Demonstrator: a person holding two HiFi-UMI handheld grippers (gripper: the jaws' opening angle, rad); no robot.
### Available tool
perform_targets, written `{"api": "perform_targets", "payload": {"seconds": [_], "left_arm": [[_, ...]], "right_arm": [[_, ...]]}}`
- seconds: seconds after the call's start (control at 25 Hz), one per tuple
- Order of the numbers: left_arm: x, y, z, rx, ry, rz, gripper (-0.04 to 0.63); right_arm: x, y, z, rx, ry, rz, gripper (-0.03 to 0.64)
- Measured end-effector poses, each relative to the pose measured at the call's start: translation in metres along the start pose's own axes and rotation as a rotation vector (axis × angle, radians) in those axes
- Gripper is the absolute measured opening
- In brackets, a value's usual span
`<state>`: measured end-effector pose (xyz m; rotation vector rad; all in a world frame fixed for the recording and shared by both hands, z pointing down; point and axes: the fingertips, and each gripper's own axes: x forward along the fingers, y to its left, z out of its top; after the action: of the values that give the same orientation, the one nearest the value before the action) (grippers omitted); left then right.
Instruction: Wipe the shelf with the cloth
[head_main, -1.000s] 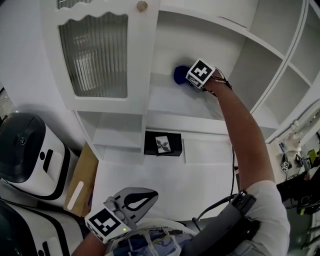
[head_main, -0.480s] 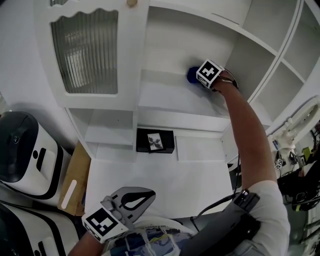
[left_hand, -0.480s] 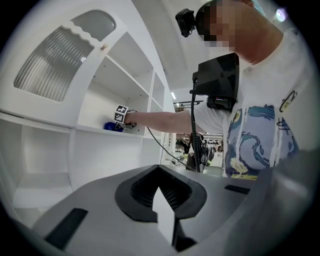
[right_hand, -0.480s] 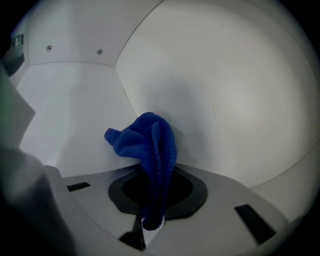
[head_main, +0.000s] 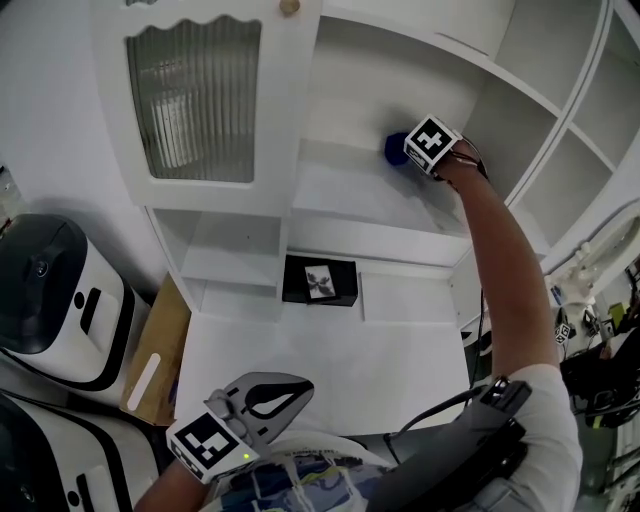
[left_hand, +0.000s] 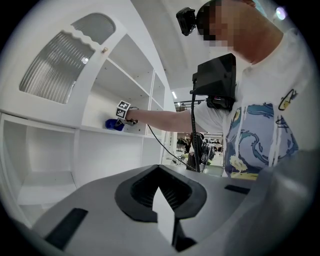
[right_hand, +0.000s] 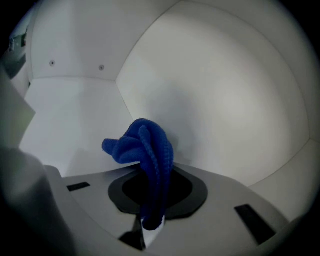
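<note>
Gripping: the right tool has its jaws clamped on the blue cloth, and a bunched wad sticks out past the tips.
Cloth: deep in on the shelf, by the back wall near the shelf's right-hand corner.
Right arm: stretched up across the shelf's front edge.
Left tool: jaws together with nothing between them, well below the shelf and close to the person's body.
Door: ribbed glass, swung open, left of the shelf.
Black box: under the shelf, on the white table.
</note>
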<state>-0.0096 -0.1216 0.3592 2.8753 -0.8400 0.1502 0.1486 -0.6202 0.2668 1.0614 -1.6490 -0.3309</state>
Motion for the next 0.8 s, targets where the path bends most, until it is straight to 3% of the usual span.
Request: {"api": "perform_targets", "payload": {"seconds": [0.32, 0.6, 0.8], "left_arm": [[-0.016, -0.001, -0.001, 0.004, -0.018, 0.022, 0.003], [-0.035, 0.007, -0.005, -0.004, -0.028, 0.071, 0.003], [-0.042, 0.011, -0.003, -0.022, -0.037, 0.090, 0.003]], "right_arm": [[-0.037, 0.074, 0.094, -0.104, -0.183, 0.115, 0.067], [-0.031, 0.129, 0.147, -0.155, -0.226, 0.197, 0.067], [-0.023, 0.140, 0.158, -0.163, -0.231, 0.205, 0.067]]}}
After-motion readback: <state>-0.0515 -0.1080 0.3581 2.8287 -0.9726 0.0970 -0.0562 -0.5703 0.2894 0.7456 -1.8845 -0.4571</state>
